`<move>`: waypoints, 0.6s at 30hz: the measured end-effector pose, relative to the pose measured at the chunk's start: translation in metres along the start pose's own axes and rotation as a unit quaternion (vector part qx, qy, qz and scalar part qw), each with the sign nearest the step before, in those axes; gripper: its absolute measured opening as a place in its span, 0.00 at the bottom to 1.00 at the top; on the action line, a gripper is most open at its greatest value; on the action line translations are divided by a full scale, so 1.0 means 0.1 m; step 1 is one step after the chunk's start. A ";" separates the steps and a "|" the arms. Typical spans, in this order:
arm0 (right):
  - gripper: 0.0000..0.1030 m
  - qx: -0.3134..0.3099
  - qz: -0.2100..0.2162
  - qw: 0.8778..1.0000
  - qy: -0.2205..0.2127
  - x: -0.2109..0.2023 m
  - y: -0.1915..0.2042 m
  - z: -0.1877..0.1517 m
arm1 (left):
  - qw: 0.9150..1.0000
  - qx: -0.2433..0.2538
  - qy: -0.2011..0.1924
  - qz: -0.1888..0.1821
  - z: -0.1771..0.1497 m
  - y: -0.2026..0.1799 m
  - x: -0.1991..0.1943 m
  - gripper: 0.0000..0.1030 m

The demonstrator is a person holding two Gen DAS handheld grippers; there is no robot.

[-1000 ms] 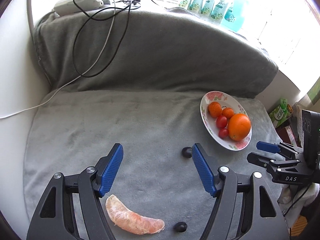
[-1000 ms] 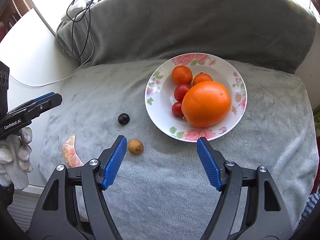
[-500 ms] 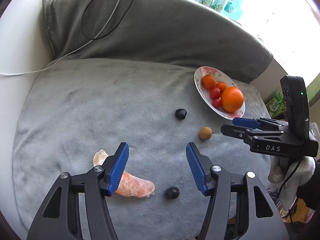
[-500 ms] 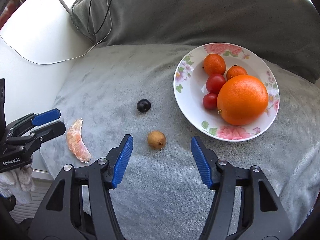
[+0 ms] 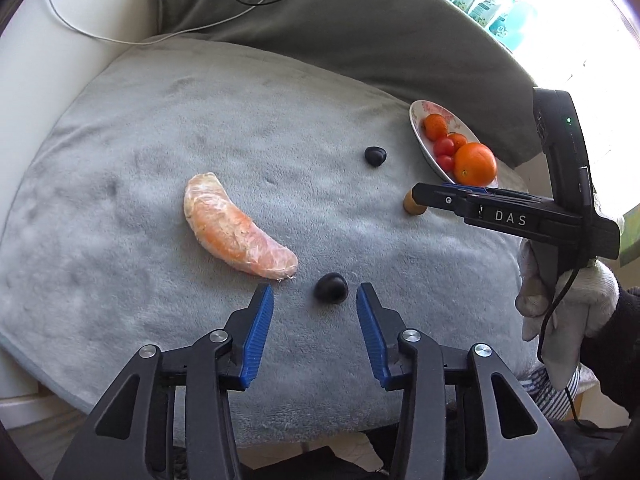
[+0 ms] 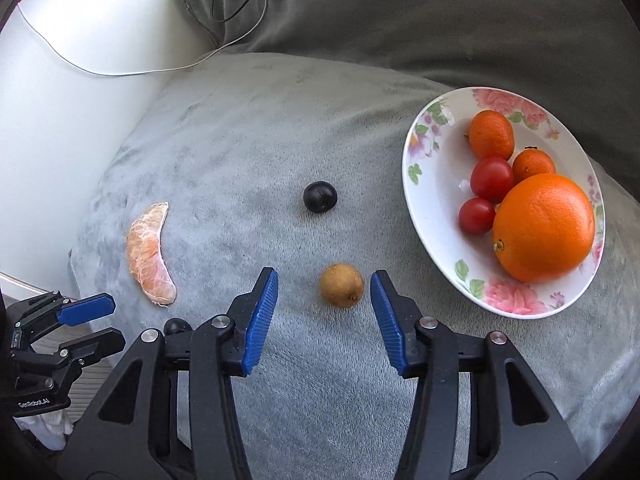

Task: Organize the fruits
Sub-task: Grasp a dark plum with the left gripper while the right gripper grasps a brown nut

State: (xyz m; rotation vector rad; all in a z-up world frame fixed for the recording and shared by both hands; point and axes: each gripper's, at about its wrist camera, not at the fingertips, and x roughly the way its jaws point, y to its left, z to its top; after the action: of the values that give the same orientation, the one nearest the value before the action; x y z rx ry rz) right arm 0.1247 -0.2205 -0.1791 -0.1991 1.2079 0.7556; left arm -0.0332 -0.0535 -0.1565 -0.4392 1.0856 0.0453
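Observation:
A flowered plate at the right holds a big orange, two small oranges and two cherry tomatoes. On the grey blanket lie a peeled orange segment, two dark round fruits and a small brown fruit. My left gripper is open, its tips either side of the near dark fruit. My right gripper is open, its tips either side of the brown fruit. The brown fruit is partly hidden behind my right gripper in the left wrist view.
The grey blanket covers a cushion with a raised back. A white surface with cables lies to the left. Bottles stand by the window behind. The cushion's front edge drops off near both grippers.
Both grippers moved down and forward. The left one came up to the near dark fruit, the right one to the brown fruit. Both jaw gaps narrowed a little.

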 end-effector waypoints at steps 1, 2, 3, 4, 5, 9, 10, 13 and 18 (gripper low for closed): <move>0.49 -0.006 0.002 1.000 0.001 0.02 0.00 0.00 | 1.000 -0.006 -0.002 0.000 -0.02 0.00 0.01 0.40; 0.48 -0.011 0.004 1.000 0.002 0.03 0.01 0.00 | 1.000 -0.009 -0.004 0.001 -0.04 -0.01 0.03 0.40; 0.48 -0.017 0.005 1.000 0.002 0.04 0.01 0.00 | 1.000 -0.012 -0.005 0.002 -0.05 -0.02 0.05 0.40; 0.48 -0.022 0.005 1.000 0.003 0.05 0.01 0.00 | 1.000 -0.015 -0.006 0.002 -0.07 -0.03 0.07 0.40; 0.48 -0.026 0.006 1.000 0.003 0.07 0.01 0.00 | 1.000 -0.018 -0.006 0.002 -0.08 -0.03 0.10 0.40; 0.48 -0.038 0.007 0.999 0.006 0.10 0.00 -0.02 | 1.000 -0.024 -0.003 0.006 -0.10 -0.08 0.22 0.40; 0.47 -0.040 0.006 0.999 0.006 0.12 0.00 -0.02 | 1.000 -0.023 -0.003 0.010 -0.10 -0.10 0.24 0.40; 0.43 -0.040 0.008 0.999 0.009 0.16 -0.03 -0.01 | 1.000 -0.016 -0.004 0.018 -0.09 -0.14 0.31 0.40; 0.40 -0.048 0.008 0.999 0.014 0.22 -0.02 -0.01 | 1.000 -0.011 -0.001 0.026 -0.09 -0.15 0.39 0.40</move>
State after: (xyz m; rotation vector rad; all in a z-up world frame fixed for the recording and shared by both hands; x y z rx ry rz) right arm 0.1283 -0.2134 -0.1992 -0.2804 1.2028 0.8289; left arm -0.0187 -0.0777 -0.1884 -0.4298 1.0952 0.1032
